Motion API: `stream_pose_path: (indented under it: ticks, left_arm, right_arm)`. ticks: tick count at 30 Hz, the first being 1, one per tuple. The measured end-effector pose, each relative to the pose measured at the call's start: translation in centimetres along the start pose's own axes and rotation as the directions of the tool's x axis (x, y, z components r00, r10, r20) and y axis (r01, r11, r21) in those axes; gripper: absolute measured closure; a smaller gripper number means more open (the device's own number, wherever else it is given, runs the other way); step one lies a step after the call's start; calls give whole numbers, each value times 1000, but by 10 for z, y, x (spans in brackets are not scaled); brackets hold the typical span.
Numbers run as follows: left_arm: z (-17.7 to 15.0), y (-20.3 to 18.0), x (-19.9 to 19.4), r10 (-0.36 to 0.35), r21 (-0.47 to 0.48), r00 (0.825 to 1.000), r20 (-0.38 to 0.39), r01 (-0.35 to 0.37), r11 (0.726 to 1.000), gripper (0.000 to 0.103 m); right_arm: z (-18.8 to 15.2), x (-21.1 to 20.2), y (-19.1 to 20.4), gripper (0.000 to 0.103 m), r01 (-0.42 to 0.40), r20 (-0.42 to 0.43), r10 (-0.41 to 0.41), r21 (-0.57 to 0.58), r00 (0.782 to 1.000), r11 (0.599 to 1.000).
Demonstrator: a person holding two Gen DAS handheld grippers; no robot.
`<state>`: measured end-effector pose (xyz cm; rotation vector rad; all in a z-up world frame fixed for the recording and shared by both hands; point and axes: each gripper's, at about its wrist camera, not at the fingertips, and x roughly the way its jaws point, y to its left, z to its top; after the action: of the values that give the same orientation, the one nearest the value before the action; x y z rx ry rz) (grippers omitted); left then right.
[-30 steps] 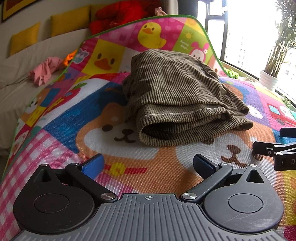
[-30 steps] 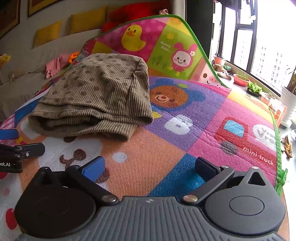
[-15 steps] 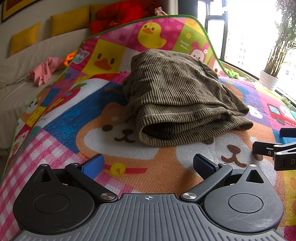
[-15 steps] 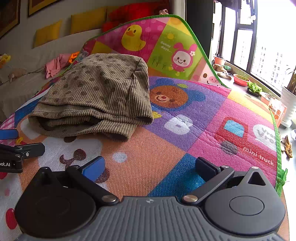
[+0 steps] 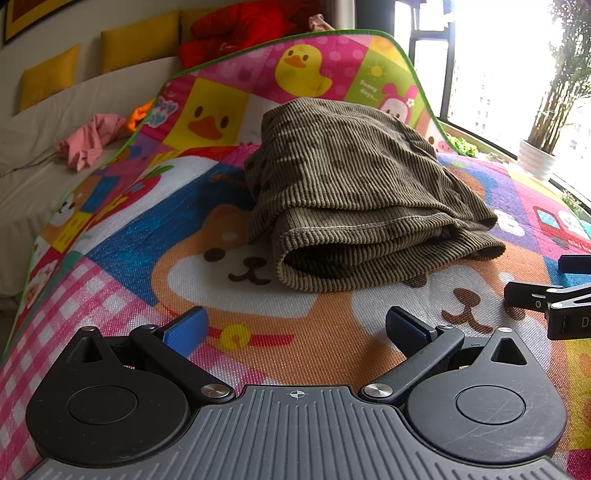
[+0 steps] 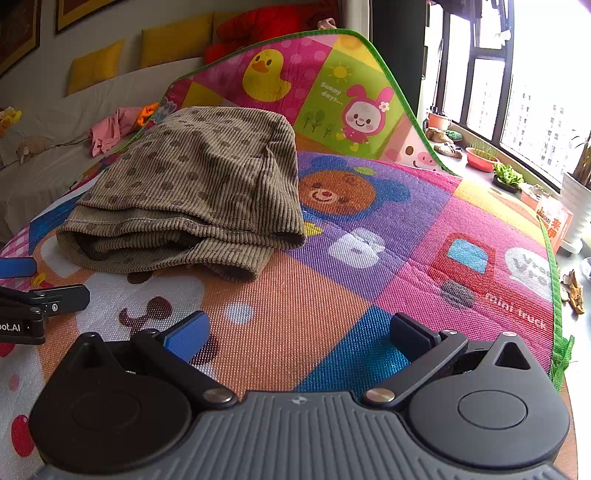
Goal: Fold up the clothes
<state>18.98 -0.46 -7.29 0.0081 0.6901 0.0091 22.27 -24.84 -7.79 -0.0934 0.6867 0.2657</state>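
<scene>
A brown dotted corduroy garment (image 5: 354,199) lies folded in a thick stack on the colourful cartoon play mat (image 5: 122,243). It also shows in the right wrist view (image 6: 199,192), left of centre on the mat (image 6: 369,295). My left gripper (image 5: 295,328) is open and empty, low over the mat, short of the garment's near fold. My right gripper (image 6: 299,332) is open and empty, to the right of the garment and short of it. Each gripper's fingers show at the edge of the other's view.
A pink cloth (image 5: 88,140) and an orange one lie on the white sofa beyond the mat, with yellow cushions (image 5: 140,40) and a red jacket (image 5: 240,33) behind. The mat's far end curls upward. Potted plants (image 6: 506,177) line the window sill at right.
</scene>
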Motion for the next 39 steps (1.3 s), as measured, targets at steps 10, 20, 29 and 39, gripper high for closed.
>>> stream_pose_path:
  ticks: [10, 20, 29, 39]
  left_arm:
    - [0, 0, 0, 0, 0, 1000, 0, 0, 1000, 0]
    - [0, 0, 0, -2, -2, 1000, -1, 2, 1000, 0]
    - [-2, 0, -5, -6, 5, 1000, -16, 6, 1000, 0]
    - [-4, 0, -6, -8, -3, 1000, -6, 8, 1000, 0]
  right_arm:
    - [0, 0, 0, 0, 1, 0, -1, 1, 1000, 1000]
    - [0, 0, 0, 0, 1, 0, -1, 1, 1000, 1000]
    - [0, 0, 1, 0, 1, 0, -1, 1, 1000, 1000]
    - [0, 0, 1, 0, 1, 0, -1, 0, 1000, 1000]
